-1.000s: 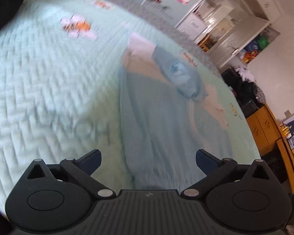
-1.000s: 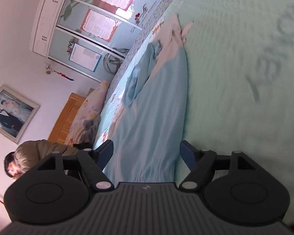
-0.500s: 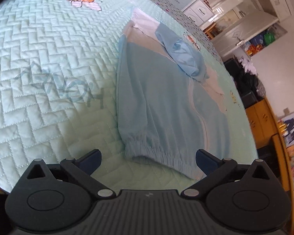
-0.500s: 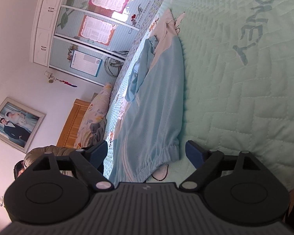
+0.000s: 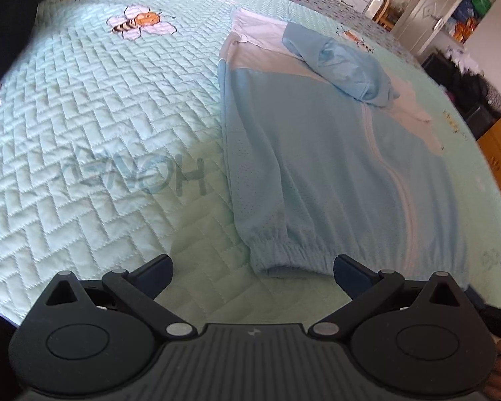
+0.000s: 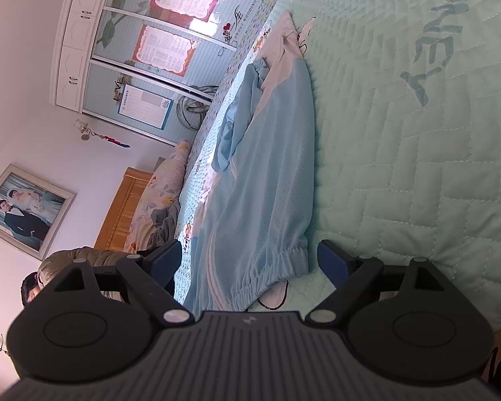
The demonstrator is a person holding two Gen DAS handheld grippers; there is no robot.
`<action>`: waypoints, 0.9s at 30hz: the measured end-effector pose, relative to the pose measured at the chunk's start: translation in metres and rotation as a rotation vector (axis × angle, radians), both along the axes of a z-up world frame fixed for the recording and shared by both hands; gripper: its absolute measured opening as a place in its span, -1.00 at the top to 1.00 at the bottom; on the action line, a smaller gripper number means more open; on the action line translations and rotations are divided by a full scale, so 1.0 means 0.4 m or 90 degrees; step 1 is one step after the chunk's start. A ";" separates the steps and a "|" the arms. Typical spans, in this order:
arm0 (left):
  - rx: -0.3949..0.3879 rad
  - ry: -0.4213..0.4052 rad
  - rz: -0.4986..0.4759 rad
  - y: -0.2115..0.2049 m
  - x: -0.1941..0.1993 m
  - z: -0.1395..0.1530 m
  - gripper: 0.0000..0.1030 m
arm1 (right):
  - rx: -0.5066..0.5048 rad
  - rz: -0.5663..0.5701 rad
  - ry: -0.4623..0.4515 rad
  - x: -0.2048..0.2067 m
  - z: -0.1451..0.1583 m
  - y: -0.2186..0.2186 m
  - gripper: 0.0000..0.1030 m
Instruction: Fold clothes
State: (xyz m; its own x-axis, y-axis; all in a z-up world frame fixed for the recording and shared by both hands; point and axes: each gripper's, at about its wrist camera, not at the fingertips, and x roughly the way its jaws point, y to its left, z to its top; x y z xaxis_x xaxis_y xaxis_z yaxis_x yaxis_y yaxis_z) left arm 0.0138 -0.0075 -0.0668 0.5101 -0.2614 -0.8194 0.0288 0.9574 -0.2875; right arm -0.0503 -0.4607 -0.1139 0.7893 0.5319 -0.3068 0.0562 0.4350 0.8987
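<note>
A light blue jacket (image 5: 334, 167) is laid out flat on the bed (image 5: 100, 117), which is covered by a mint quilted bedspread with a zigzag stitch, a bee print (image 5: 140, 21) and some faded lettering (image 5: 140, 177). The jacket is seen lengthwise from the hem end, with its elastic hem (image 5: 294, 254) closest to the cameras and its hood (image 5: 347, 67) bunched up at the far end, resting on the paler yoke part. A white zipper line (image 5: 394, 173) is visible running down the front. The left gripper (image 5: 253, 269) is held just short of the hem, with its fingers (image 5: 157, 269) spread wide apart and nothing caught between them; the hem corner sits roughly between the two tips but isn't touched, as far as can be told. Same story for the right gripper (image 6: 248, 257): fingers (image 6: 334, 260) wide apart, nothing held, and the gathered hem (image 6: 274, 267) is framed right between them at the near edge of the bed. In the right wrist view a wardrobe with posters (image 6: 170, 33), a framed wedding photo (image 6: 23, 210), a wooden headboard (image 6: 123, 207) and a pillow (image 6: 163, 187) are seen beyond the jacket. A person in a padded coat (image 6: 66, 260) is partly hidden behind the gripper body.
</note>
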 end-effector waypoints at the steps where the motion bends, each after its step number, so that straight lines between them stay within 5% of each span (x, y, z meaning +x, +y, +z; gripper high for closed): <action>1: 0.013 -0.005 -0.004 -0.004 -0.002 0.004 -0.99 | -0.001 0.000 0.000 -0.001 0.003 -0.003 -0.73; 12: 0.091 -0.047 -0.009 -0.026 -0.010 0.053 -0.99 | 0.005 0.000 0.005 -0.003 0.008 0.012 -0.73; 27: 0.085 -0.068 -0.012 -0.031 -0.015 0.071 -0.99 | 0.006 0.001 0.002 -0.003 0.005 0.023 -0.73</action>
State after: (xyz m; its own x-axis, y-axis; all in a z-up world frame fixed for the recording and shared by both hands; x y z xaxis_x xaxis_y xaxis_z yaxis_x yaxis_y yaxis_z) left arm 0.0079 -0.0201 -0.0386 0.5922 -0.1650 -0.7887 0.0712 0.9857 -0.1528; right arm -0.0516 -0.4513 -0.1119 0.7870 0.5364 -0.3047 0.0588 0.4264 0.9026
